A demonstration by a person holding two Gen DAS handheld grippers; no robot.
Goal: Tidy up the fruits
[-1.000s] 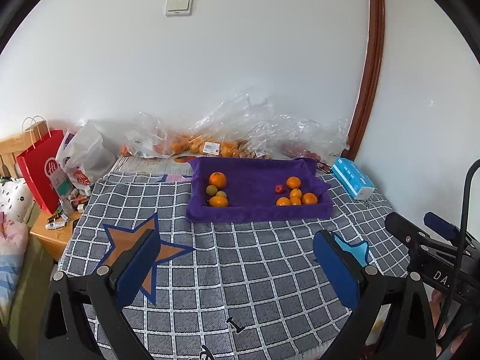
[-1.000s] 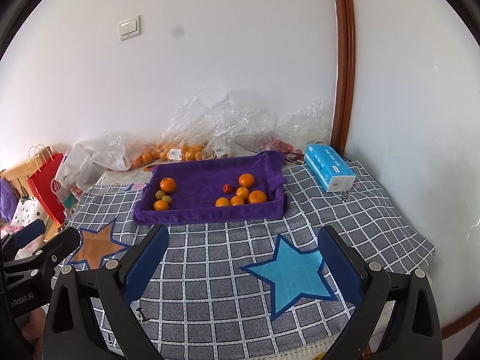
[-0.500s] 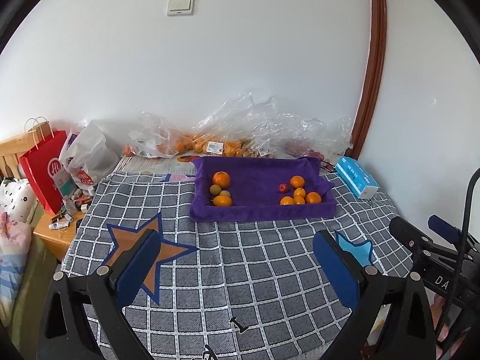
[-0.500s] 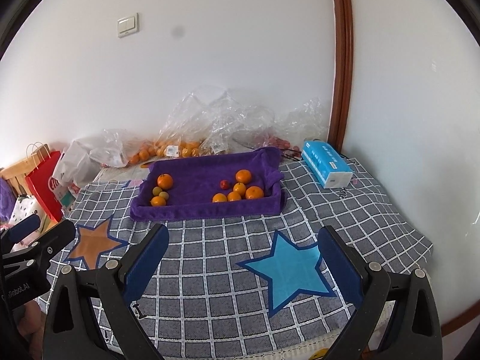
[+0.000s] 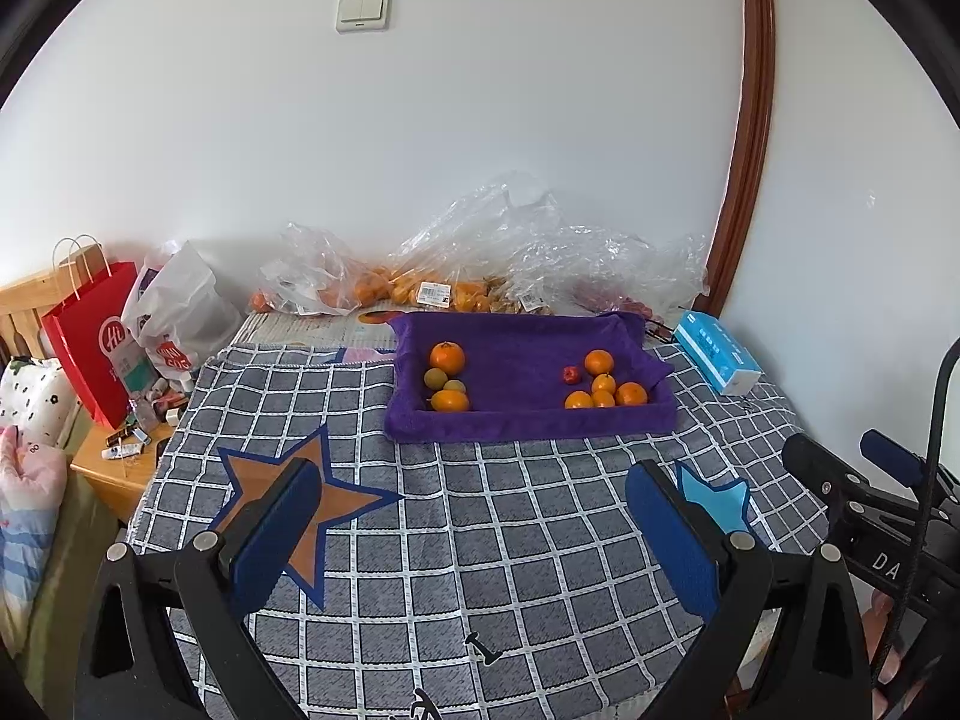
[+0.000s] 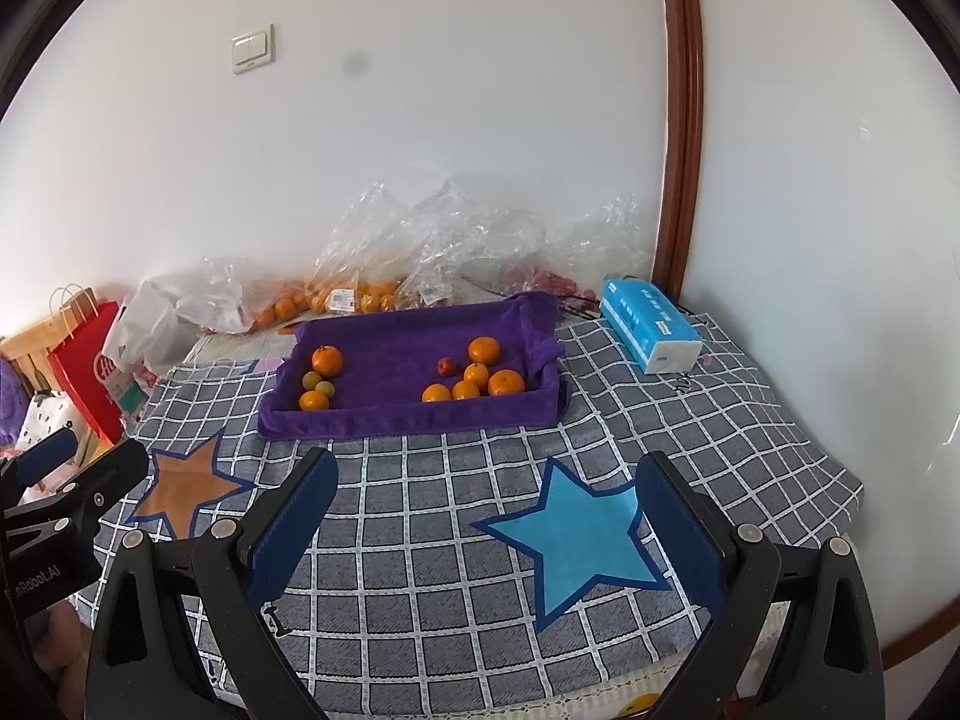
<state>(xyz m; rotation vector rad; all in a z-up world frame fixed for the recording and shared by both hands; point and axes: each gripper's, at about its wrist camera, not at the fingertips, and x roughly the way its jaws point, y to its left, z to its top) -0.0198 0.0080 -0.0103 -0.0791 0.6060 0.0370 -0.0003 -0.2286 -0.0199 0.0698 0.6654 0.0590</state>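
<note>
Purple tray (image 5: 528, 420) sits at far middle of the bed, lined w/ purple cloth, fruit in 2 clusters: left end has 2 oranges (image 5: 447, 358) plus 2 small greenish fruits (image 5: 434, 378); right end has 5 oranges (image 6: 483, 351) w/ a small red fruit (image 6: 444, 366) just beside them. Left gripper (image 5: 474, 516) hangs over the near part of the bed, jaws spread wide, nothing between the blue pads (image 5: 273, 531), not touching anything. Right gripper (image 6: 486, 504) same: wide apart, empty, above the blue star (image 6: 576, 540); both well apart from tray. Surface is a grey checked cover (image 5: 480, 510) w/ an orange star (image 5: 288, 492) on left. Behind tray, clear plastic bags (image 5: 480, 264) w/ more oranges against the white wall (image 5: 480, 120). Blue tissue pack (image 6: 648, 324) right of tray, near brown door trim (image 6: 681, 120). Red paper bag (image 5: 90, 336) and white bag at left; light switch (image 5: 363, 11) on wall.
</note>
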